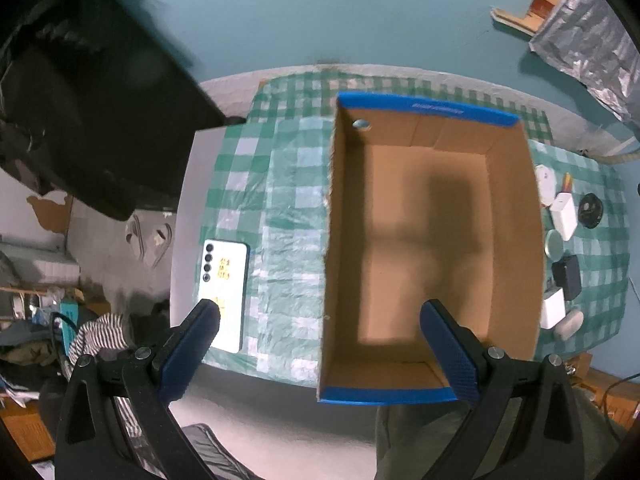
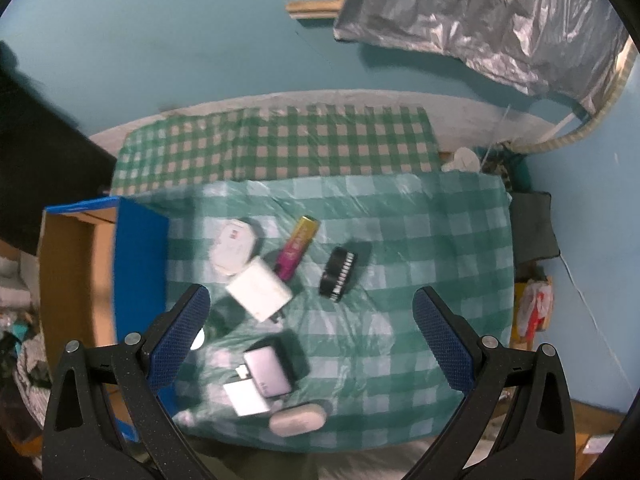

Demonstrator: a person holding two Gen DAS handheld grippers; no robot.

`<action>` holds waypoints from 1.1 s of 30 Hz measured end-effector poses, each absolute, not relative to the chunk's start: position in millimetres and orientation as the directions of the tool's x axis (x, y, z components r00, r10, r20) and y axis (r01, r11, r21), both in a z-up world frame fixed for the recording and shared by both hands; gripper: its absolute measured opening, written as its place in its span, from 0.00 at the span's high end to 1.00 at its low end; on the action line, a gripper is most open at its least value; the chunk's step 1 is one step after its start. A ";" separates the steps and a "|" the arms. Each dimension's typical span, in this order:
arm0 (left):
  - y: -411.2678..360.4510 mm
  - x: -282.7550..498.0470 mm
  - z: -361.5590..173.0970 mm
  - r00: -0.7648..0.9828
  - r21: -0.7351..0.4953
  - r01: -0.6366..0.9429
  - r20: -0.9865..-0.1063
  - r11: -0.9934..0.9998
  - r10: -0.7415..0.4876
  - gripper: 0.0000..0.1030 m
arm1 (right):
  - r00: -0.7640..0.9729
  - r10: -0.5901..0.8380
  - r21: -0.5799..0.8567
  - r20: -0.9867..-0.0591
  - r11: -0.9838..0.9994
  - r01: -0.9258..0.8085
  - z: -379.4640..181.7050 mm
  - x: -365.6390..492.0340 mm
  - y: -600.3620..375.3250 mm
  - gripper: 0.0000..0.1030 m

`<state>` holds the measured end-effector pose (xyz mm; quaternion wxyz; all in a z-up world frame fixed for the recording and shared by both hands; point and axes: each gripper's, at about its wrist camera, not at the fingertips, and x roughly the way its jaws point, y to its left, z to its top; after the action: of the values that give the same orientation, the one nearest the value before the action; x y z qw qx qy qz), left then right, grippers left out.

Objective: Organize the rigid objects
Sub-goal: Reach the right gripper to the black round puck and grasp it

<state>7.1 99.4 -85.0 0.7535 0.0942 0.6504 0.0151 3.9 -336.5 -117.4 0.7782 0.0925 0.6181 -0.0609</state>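
Nothing is sitting in the cardboard box (image 1: 424,240) yet: chargers (image 2: 259,289), a pink lighter (image 2: 298,249) and an earbud case (image 2: 297,420) are lying beside its right wall. Both the left gripper (image 1: 320,320) and right gripper (image 2: 308,306) are hovering spread, empty.

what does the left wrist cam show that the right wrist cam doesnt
Only the left wrist view shows the white phone lying face down left of the box, and the box's bare cardboard floor. Only the right wrist view shows the pink and gold tube clearly, plus the grey charger and the white oval case up close. Both show the blue-rimmed cardboard box, the green checked cloth, the white plug adapter, and an open gripper holding nothing: left gripper, right gripper.
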 end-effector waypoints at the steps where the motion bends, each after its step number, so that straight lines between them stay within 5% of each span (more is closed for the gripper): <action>1: 103.1 7.7 -89.2 0.145 0.165 0.091 -0.978 0.982 0.150 0.02 | 0.218 0.021 0.069 -0.976 0.975 0.213 -123.4 4.9 -339.9 0.01; 13: 126.7 -0.9 -147.8 0.065 0.139 0.062 -0.989 0.988 0.135 0.02 | 0.097 0.043 0.067 -0.994 0.965 0.255 -197.1 19.0 -365.6 0.05; 17: 125.9 -3.1 -161.3 0.059 0.145 0.075 -0.988 0.987 0.141 0.04 | 0.063 0.037 0.053 -0.997 0.958 0.281 -217.1 22.4 -374.0 0.14; 25: 124.3 -7.4 -183.1 0.026 0.156 0.092 -0.988 0.983 0.154 0.16 | 0.015 0.058 0.060 -0.998 0.943 0.327 -246.4 30.3 -384.3 0.21; 33: 124.2 -10.9 -194.5 0.006 0.159 0.102 -0.987 0.982 0.159 0.44 | 0.007 0.091 0.089 -0.996 0.941 0.326 -260.8 32.8 -381.6 0.33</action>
<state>-10.9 124.2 -194.5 0.7032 0.0927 0.7046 0.0204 32.8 -381.6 -260.8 0.6935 0.1493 0.6997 -0.0847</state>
